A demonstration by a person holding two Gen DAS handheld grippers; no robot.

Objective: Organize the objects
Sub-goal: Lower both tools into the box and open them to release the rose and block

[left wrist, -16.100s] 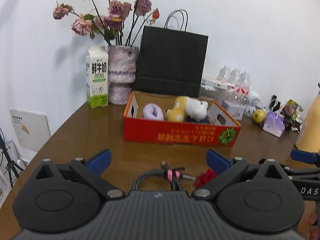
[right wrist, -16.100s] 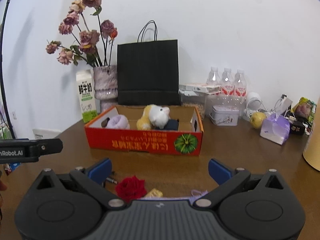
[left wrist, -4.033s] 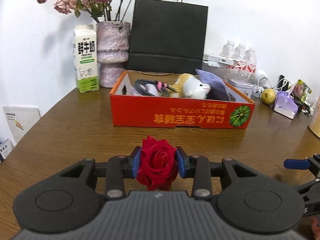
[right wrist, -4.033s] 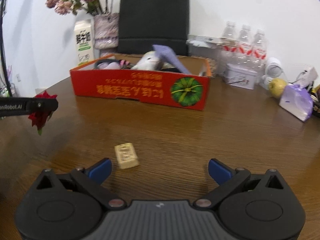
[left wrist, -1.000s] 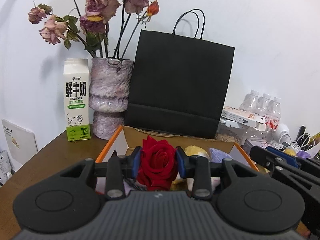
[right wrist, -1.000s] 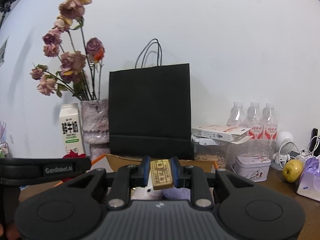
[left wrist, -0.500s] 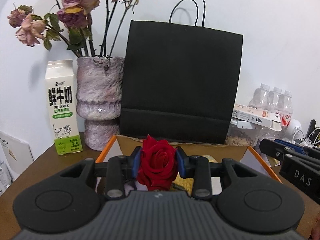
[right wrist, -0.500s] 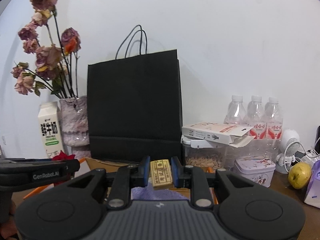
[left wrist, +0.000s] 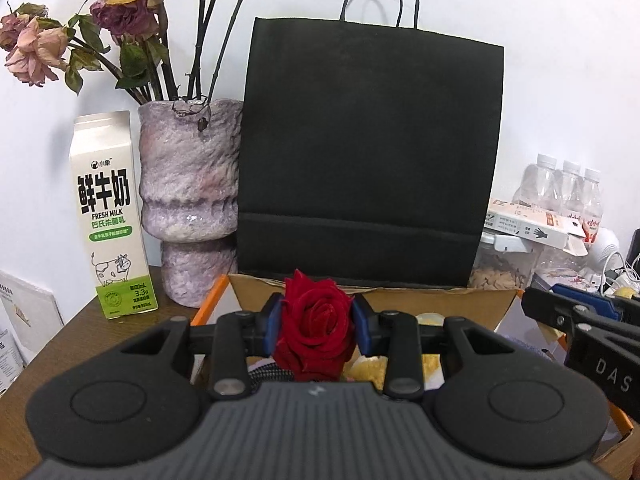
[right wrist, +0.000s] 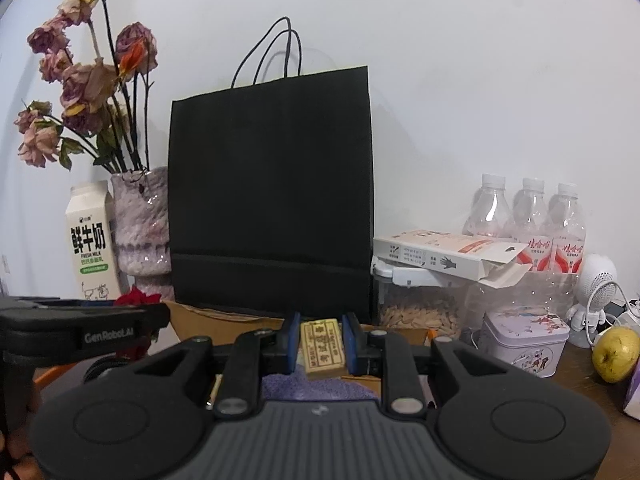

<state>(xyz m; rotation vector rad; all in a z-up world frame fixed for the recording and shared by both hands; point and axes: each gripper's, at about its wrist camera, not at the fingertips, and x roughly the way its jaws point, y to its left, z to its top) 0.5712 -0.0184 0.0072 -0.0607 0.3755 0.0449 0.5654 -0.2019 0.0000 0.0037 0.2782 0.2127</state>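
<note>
**A:** Two grippers, two items, so we'll go big to small. Biggest thing we see is the black paper bag (left wrist: 368,152), standing upright against the white wall, handles up. Right in front of it sits the cardboard box (left wrist: 400,304) with the orange edges; we only catch its back wall and rim from the left wrist view.

**B:** Agreed. Left of the bag we've got the purple-grey vase (left wrist: 192,200) with dried roses (left wrist: 120,12), and the milk carton (left wrist: 110,216) just beside the vase on its left. On the right side of the brown table (left wrist: 52,344) there's a clutter zone: three water bottles (right wrist: 528,220), a white carton (right wrist: 444,258) lying on a clear jar of seeds (right wrist: 420,312), a printed tin (right wrist: 524,342) and a yellow-green apple (right wrist: 616,354).

**A:** Now the claws. Our left gripper (left wrist: 318,322) is clamped on the red rose (left wrist: 316,328), blue pads pressing the bloom from both sides, held up over the near part of the box. Below it we glimpse a black cable and something yellow and plush inside.

**B:** And our right gripper (right wrist: 322,344) is pinched on the small tan block (right wrist: 323,348), printed face toward the camera, hanging above the box with purple fabric (right wrist: 316,388) underneath. In that view the other gripper pokes in from the left with the rose just peeking over it.
</note>
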